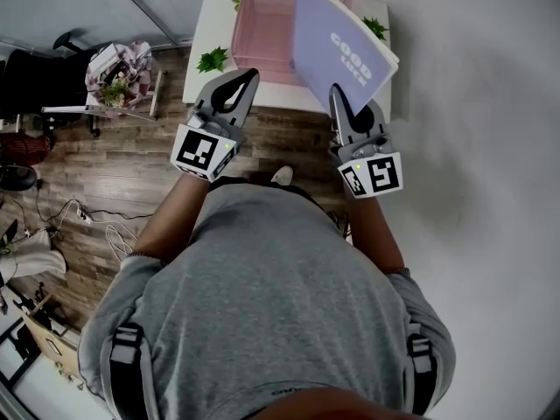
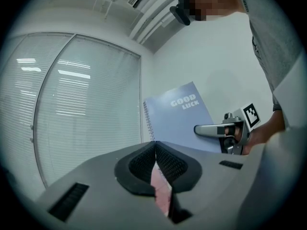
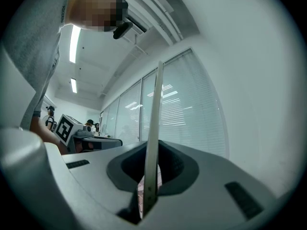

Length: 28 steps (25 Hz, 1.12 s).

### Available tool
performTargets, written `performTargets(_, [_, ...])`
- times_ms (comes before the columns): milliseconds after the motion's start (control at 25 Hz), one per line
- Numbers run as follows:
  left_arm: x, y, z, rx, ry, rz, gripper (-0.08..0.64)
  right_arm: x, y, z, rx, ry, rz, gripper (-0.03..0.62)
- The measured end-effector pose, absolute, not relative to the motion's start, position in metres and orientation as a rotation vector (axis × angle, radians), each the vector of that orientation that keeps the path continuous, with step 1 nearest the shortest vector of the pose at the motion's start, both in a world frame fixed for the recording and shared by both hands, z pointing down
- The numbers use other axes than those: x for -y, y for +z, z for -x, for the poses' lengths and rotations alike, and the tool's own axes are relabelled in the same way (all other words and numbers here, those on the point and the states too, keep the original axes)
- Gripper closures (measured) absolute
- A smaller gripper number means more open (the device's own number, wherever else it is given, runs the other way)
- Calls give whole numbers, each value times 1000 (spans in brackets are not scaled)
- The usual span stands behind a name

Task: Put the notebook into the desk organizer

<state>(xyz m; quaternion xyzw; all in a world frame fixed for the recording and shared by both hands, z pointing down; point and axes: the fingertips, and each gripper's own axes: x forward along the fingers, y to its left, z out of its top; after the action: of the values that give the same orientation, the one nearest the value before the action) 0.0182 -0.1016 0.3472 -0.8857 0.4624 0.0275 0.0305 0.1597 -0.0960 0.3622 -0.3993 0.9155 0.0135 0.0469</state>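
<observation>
Head view, looking down over the shoulders of the person in the grey T-shirt (image 1: 262, 304): the right gripper (image 1: 336, 93), just right of centre, is clamped on the lower edge of a pale lavender spiral-bound notebook (image 1: 341, 46) with "GOOD LUCK" in white on its cover. The notebook is held tilted in the upper middle of the frame. Its cover overlaps the right side of the translucent pink plastic desk organizer (image 1: 262, 33). That organizer stands on a small white table (image 1: 203, 38) at the top centre, with green leaf sprigs (image 1: 213, 59) lying at the table's left edge. I cannot tell whether the notebook touches the organizer.

In the right gripper view the notebook shows edge-on, a thin upright strip pinched between the two dark pads (image 3: 180, 169).

The left gripper (image 1: 252, 74) sits left of centre, near the table's front edge, apart from the notebook. In the left gripper view its jaws are pressed together with nothing held between them, and the notebook's cover shows at centre right. Brown wooden floor (image 1: 114, 191) fills the left side of the head view.
</observation>
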Motion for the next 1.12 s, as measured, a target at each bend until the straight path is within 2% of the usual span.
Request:
performTargets(520, [128,349,-18,-1477,51,2702,540,128,362,-167,-2798,27,1186,557])
performTargets(1120, [246,342,12,-1397,140,2727,539,234,353,-125,-2822,62,1232,557])
